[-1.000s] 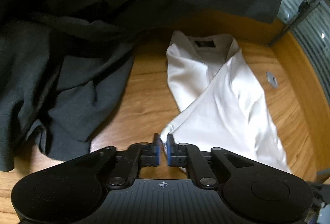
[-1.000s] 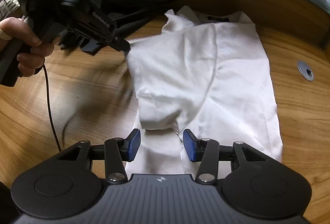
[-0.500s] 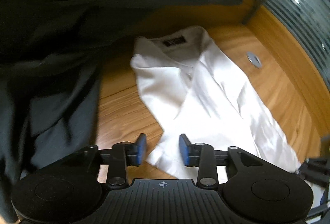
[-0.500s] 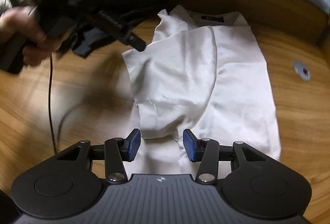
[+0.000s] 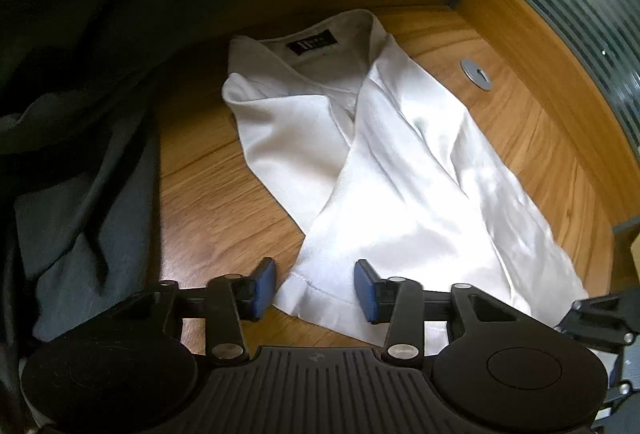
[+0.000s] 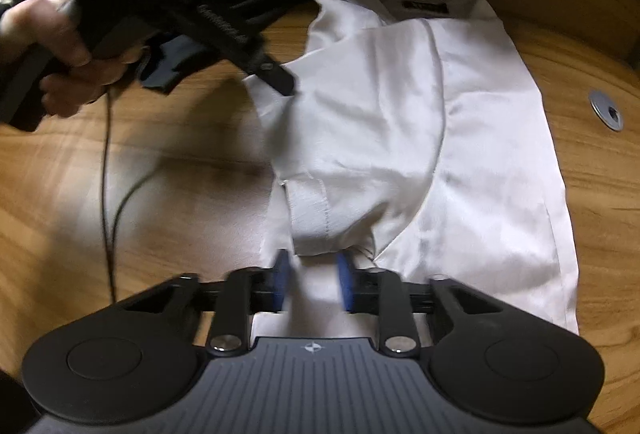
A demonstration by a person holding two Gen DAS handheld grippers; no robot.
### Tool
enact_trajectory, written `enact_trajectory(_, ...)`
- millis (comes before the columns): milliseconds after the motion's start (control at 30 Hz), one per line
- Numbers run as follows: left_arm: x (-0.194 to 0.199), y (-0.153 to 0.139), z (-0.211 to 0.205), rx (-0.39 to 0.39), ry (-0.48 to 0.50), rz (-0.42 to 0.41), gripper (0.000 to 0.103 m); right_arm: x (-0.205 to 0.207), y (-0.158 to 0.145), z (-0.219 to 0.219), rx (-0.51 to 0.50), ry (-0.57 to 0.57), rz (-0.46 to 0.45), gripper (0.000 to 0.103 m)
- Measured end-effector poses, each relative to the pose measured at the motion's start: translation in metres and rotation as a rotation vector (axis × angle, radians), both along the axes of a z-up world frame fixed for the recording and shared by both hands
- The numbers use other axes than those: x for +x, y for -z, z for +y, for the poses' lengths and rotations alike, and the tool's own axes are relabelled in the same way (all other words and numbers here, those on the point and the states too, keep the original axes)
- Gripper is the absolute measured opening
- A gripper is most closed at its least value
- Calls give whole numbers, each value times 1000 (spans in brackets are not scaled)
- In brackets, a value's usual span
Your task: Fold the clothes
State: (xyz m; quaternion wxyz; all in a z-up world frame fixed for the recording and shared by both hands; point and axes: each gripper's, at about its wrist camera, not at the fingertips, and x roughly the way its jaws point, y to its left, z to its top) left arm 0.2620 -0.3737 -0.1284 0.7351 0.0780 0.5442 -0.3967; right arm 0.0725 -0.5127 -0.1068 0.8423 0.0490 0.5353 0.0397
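Both your tongs, left (image 5: 315, 284) and right (image 6: 311, 280), stand apart over the white shirt (image 5: 384, 170), dark clothes (image 5: 76, 170) at nine o'clock.

White shirt (image 5: 392, 170): glossy satin-like cloth. Table (image 5: 208, 202): smooth wood grain. Dark garment (image 5: 76, 170): matt cloth.

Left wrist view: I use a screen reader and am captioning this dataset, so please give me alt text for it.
A white satin collared shirt, partly folded, lies on a wooden table, its sleeve cuff between the open blue-padded left tongs, which grip nothing. A dark grey crumpled garment lies to the left, and a round metal cable grommet sits beyond the shirt.
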Motion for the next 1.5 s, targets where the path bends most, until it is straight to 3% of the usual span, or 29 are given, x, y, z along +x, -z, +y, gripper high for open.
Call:
enact_trajectory(33,0,1,0,3,-1,10,5,0,1,-1,4,11,1,7)
enact_trajectory(133,-1,-6,4,-14,-11,12,5,-1,-3,-5,43,43,-7,0)
enact_trajectory(333,2,-42,-1,-75,-34,35,4,-9,-18,-25,128,123,-41,0)
enact_trajectory(533,14,-76,-34,-104,-46,71,4,-19,-33,-46,212,207,-75,0)
enact_trajectory(767,17,-88,-83,-93,-56,117,4,-22,-34,-57,169,221,-95,3)
enact_trajectory(867,14,-86,-99,-70,-40,113,4,-18,-32,-45,84,153,-105,7)
enact_trajectory(933,12,-84,-104,-61,-36,112,4,-14,-31,-33,18,92,-112,25)
enact_trajectory(1000,11,-81,-106,-48,-39,110,4,-10,-30,-20,-45,20,-125,33)
enact_trajectory(1233,11,-75,-103,-9,-71,102,5,12,-13,20,-201,-221,-147,32)
enact_trajectory(1367,14,-72,-96,12,-96,99,5,19,3,30,-244,-266,-115,30)
enact_trajectory(1467,17,-71,-90,15,-115,98,5,18,10,30,-241,-249,-102,20)
enact_trajectory(1500,18,-71,-89,15,-122,98,5,18,10,29,-237,-238,-106,11)
